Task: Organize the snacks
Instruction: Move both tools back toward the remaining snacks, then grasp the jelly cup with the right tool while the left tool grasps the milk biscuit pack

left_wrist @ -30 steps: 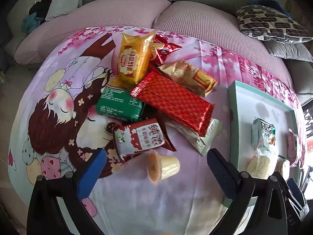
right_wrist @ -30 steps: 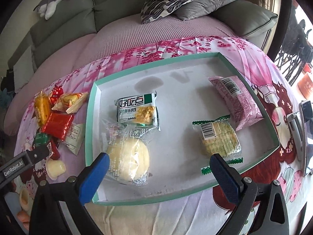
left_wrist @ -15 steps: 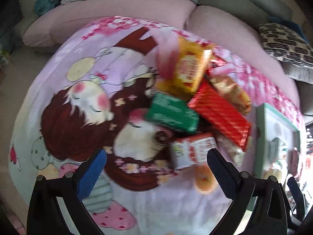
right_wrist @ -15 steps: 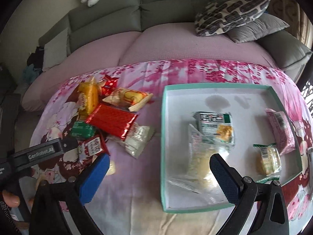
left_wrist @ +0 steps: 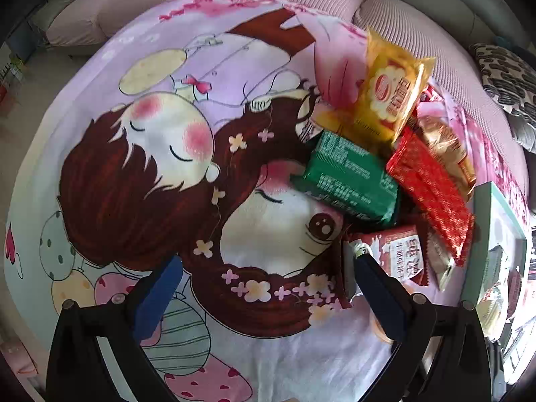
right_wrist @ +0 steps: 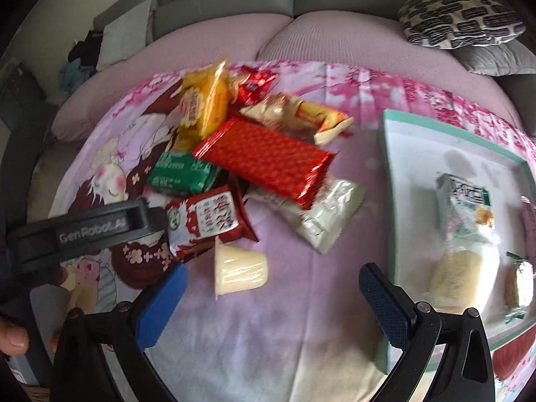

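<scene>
Snacks lie heaped on a pink cartoon-print cloth [right_wrist: 301, 328] over the tabletop: a yellow crinkled packet [right_wrist: 202, 102], a long red foil wafer pack [right_wrist: 264, 157], a green rectangular packet [right_wrist: 181, 174], a red-and-white milk biscuit pouch [right_wrist: 207, 222], a pale silver wrapper [right_wrist: 321, 217] and a tan cake wrapper [right_wrist: 294, 115]. A small cream pudding cup [right_wrist: 239, 268] lies on its side just in front of the pile. The right claw [right_wrist: 268, 301] hangs wide open near that cup, holding nothing. The left claw [left_wrist: 264, 288] is also spread wide and empty, its right finger [left_wrist: 382, 294] overlapping the biscuit pouch [left_wrist: 395, 258]. A teal-rimmed white tray [right_wrist: 385, 174] to the right holds several packets.
</scene>
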`<action>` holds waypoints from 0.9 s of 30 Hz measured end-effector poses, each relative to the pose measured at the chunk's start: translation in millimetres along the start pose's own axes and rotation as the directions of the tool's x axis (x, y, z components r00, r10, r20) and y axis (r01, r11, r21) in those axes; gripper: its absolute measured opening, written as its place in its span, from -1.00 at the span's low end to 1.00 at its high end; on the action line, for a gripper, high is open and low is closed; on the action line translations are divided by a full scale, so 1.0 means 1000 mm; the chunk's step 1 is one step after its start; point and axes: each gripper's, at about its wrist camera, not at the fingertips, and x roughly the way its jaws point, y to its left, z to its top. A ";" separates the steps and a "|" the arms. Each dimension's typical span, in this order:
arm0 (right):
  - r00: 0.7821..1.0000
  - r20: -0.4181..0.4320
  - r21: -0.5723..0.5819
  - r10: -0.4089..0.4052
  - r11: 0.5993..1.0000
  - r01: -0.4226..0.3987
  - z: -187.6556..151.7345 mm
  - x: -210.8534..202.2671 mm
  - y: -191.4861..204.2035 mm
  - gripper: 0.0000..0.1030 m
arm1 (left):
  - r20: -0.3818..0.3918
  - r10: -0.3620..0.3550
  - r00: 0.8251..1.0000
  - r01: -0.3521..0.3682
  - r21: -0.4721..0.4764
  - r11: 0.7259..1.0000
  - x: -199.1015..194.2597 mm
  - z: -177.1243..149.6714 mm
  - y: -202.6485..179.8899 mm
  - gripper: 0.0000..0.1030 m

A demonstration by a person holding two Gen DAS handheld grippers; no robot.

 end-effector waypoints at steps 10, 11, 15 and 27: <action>1.000 -0.014 0.021 0.027 0.999 -0.026 -0.007 0.029 0.007 0.70 | -0.001 -0.008 1.000 0.008 -0.024 1.000 0.001 -0.001 0.011 0.98; 0.999 -0.006 0.024 0.034 0.999 -0.033 -0.006 0.028 0.006 0.61 | -0.001 -0.007 1.000 0.007 -0.021 1.000 0.000 -0.002 0.011 0.98; 0.998 0.005 0.042 0.056 0.998 -0.056 -0.005 0.029 0.005 0.25 | 0.012 -0.024 1.000 0.024 -0.008 1.000 -0.005 -0.001 -0.002 0.98; 1.000 0.009 0.046 0.030 0.998 -0.030 -0.005 0.024 -0.008 -0.06 | 0.012 -0.147 0.989 0.147 0.014 0.989 -0.004 -0.001 -0.045 0.98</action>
